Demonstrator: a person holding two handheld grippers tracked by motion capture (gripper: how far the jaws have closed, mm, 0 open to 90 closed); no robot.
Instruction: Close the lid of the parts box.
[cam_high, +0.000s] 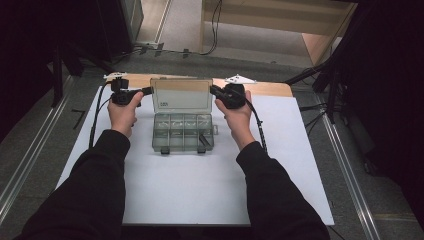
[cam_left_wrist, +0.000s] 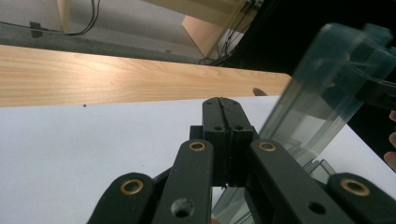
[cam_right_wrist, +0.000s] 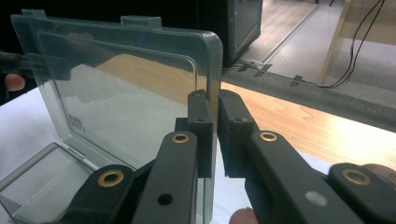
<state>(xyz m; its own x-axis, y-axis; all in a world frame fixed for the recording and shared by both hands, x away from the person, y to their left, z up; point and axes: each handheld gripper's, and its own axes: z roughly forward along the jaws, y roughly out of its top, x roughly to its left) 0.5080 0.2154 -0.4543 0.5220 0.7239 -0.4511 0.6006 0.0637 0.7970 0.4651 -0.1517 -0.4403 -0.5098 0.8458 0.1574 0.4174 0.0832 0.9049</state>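
High view: a clear plastic organiser box (cam_high: 183, 131) sits near the middle of the white surface (cam_high: 165, 190), its lid (cam_high: 181, 95) standing upright at the far side. The left gripper (cam_high: 148, 90) is at the lid's left edge and the right gripper (cam_high: 214, 91) at its right edge, each held by a hand coming up from below. The tray's compartments face up; something small and dark lies in the near right one, too small to tell what.

Left gripper view: the fingers (cam_left_wrist: 218, 122) are clenched together with nothing between them. The lid (cam_left_wrist: 327, 88) stands just beside them to the right, tilted and apart from the pads, so this side has no grasp on it.

Right gripper view: the fingers (cam_right_wrist: 201, 122) are pinched on the lid's (cam_right_wrist: 126, 88) near edge, the clear plastic passing between the pads. The tray (cam_right_wrist: 42, 177) lies open below at the left.

By my judgement the opening is essentially done: the lid is up and the compartments exposed. What is left appears to be letting go on the right, or working with the contents.
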